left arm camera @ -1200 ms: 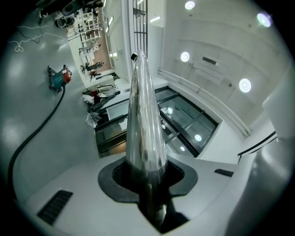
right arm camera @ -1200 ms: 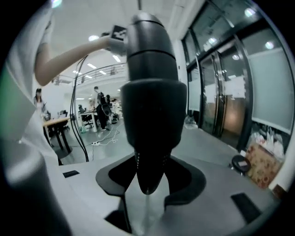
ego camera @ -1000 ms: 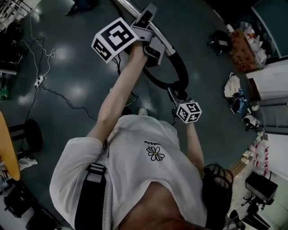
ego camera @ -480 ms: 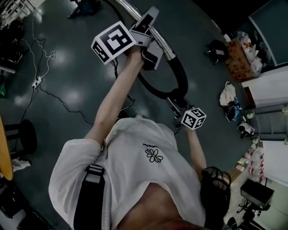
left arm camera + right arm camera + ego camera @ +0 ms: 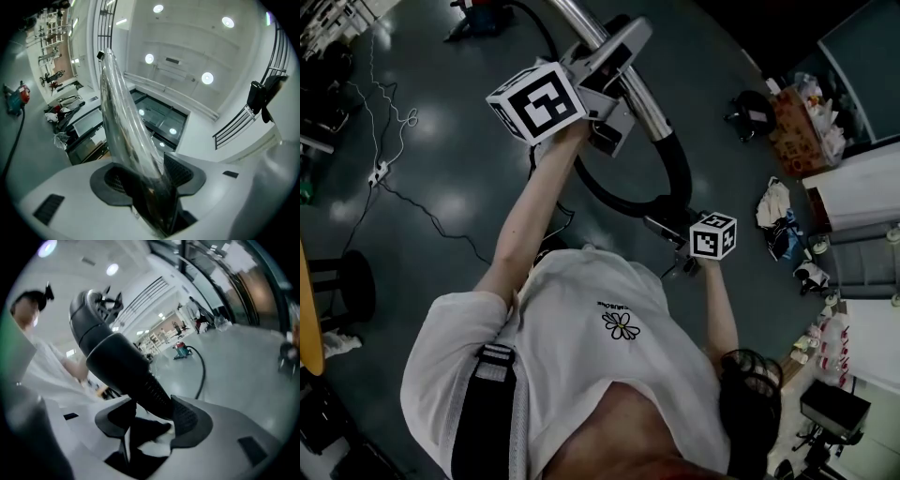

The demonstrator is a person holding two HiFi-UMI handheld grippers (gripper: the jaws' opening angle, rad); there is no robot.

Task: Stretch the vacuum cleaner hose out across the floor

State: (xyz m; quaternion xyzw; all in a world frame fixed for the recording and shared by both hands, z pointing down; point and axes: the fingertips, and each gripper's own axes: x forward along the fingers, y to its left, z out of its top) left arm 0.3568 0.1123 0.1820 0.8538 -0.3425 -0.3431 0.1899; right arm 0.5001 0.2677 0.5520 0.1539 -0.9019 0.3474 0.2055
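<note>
The right hand-held gripper [image 5: 152, 419], jaws just opening, seemingly pinches the black hose [image 5: 123, 367]; vacuum cleaner [image 5: 182, 350] beyond.

Black stool [image 5: 354, 281], power strip [image 5: 380, 172], cardboard box [image 5: 794, 124]

Ahead of us the tube [image 5: 647, 98] slants up over the floor [image 5: 441, 112]. From its near end the hose [image 5: 680, 178] loops back toward us and to our right. Far ahead on the floor stands the vacuum cleaner [image 5: 183, 348]. At our left lies a power strip [image 5: 380, 172], with a stool [image 5: 358, 283] nearer us. To our right sit what may be bags and boxes [image 5: 797, 103].
</note>
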